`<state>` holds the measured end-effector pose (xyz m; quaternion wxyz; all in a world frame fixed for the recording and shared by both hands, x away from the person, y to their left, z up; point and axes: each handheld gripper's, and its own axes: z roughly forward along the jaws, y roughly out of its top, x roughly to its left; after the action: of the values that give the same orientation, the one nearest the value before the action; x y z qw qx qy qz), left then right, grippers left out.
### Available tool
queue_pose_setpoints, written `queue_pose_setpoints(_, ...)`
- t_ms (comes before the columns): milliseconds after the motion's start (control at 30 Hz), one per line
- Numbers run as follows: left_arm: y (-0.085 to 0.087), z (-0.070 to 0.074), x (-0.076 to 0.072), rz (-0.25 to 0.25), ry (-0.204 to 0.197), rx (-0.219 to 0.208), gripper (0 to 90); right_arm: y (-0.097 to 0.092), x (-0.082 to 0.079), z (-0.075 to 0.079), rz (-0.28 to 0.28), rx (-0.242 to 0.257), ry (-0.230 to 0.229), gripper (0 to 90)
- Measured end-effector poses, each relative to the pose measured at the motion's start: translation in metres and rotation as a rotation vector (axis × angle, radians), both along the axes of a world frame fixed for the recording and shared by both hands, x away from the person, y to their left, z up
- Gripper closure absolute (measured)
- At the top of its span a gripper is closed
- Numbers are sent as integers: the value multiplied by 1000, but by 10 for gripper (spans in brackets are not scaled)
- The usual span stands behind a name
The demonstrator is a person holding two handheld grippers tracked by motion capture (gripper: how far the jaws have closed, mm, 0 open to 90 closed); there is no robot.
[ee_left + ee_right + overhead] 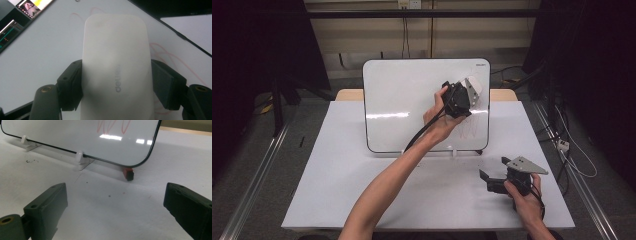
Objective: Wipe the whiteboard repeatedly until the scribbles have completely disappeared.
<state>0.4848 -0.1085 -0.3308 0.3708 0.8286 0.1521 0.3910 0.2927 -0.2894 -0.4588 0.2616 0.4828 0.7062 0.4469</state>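
Observation:
A white whiteboard [402, 110] stands tilted on clips at the back of the table. Faint red scribbles [469, 127] mark its right side. My left gripper [467, 97] is shut on a white eraser [475, 86] and holds it against the board's upper right part. In the left gripper view the eraser [116, 65] sits between both jaws of the left gripper [116, 85], with red lines [170, 57] beside it. My right gripper [486, 179] rests low at the table's front right, open, nothing between its jaws [115, 207]. It faces the board's lower right corner [140, 162].
A red marker with a black tip [128, 173] lies under the board's lower right edge. White clips [81, 160] hold the board up. The white table [337, 190] has bare room at the left and front. Dark stands and cables surround the table.

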Motion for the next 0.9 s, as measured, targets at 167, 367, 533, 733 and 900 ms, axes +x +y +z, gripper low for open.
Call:
queue_pose_setpoints(167, -2, 14, 13, 15, -6, -9, 310, -1, -2, 0, 0, 1, -2, 51)
queue_pose_setpoints(367, -4, 29, 23, 48, 2, -30, 310, -1, -2, 0, 1, 3, -2, 51)
queue_pose_setpoints(533, -5, 33, 26, 81, 3, -49, 310, -1, -2, 0, 4, 6, -4, 51)
queue_pose_setpoints(733, -10, 29, 23, 93, -16, -42, 310, -2, -2, 0, -1, 8, 0, 50)
queue_pose_setpoints(900, -13, 20, 17, 58, -27, 34, 311, -1, -2, 0, -1, 7, 0, 50)
